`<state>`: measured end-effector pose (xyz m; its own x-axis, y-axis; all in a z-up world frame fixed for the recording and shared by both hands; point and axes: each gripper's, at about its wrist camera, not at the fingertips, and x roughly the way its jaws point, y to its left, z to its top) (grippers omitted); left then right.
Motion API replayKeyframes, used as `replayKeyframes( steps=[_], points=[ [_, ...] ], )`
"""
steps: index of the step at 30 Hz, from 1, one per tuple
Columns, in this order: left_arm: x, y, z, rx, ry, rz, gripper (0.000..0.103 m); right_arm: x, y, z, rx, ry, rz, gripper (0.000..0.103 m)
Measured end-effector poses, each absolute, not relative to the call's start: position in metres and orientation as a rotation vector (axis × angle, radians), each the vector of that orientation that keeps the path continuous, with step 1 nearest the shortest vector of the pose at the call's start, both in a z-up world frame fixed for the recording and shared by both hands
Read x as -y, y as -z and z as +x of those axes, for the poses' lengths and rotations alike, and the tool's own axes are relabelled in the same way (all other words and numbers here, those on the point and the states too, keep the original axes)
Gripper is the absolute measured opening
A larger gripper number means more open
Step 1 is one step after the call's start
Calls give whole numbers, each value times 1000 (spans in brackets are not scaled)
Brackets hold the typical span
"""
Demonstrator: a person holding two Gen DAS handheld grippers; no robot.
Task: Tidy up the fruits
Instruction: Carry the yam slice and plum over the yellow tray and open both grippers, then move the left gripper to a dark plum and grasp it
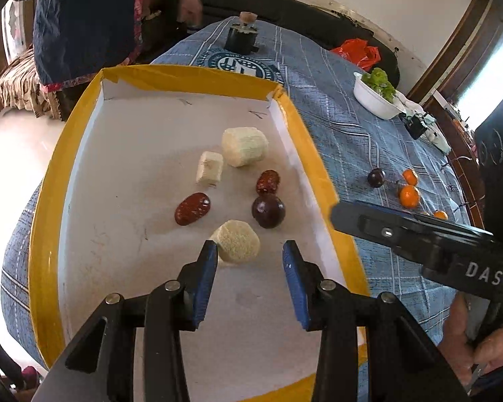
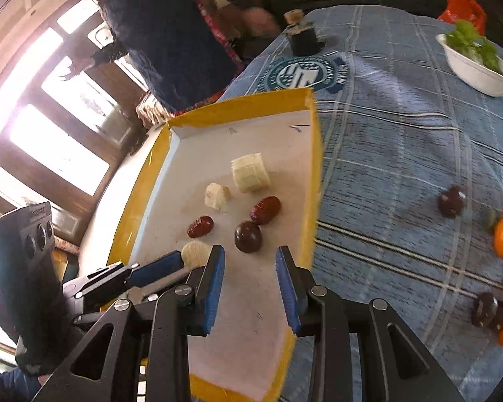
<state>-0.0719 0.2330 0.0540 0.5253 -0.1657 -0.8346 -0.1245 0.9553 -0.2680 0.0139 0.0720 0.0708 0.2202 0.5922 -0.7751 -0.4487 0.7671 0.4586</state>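
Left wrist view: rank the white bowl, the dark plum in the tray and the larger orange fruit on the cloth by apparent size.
1. white bowl, clearly largest.
2. dark plum.
3. orange fruit.
The plum sits nearer the camera, so its lead over the orange fruit is unsure.

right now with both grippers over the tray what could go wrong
The left gripper hangs open right by the nearest pale chunk; lowering could knock it into the dark plum. The right gripper sits close to the tray's yellow rim and might catch it. The two grippers are crowded and could collide.
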Motion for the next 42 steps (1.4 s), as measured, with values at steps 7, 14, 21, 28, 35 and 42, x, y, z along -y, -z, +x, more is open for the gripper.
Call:
replayKeyframes(
  steps=[7,14,21,28,35,42],
  points=[
    [-199,-61,-72,-1014,70,-285,39,-1,-75,-12,-1120,-624,212,35],
    [-147,-67,-63,-1017,152,-235,39,81,-64,-30,-1132,-482,285,35],
    [-90,-68,-46,-1038,239,-183,39,144,-59,-46,-1152,-374,340,35],
    [-62,-64,-10,-1062,232,-154,39,192,-69,-55,-1122,-308,362,35],
    [-62,-50,48,-1112,165,-167,39,225,-72,-64,-1106,-247,378,34],
    [-52,-28,86,-1143,116,-136,40,251,-72,-74,-1098,-181,387,34]
  ],
)
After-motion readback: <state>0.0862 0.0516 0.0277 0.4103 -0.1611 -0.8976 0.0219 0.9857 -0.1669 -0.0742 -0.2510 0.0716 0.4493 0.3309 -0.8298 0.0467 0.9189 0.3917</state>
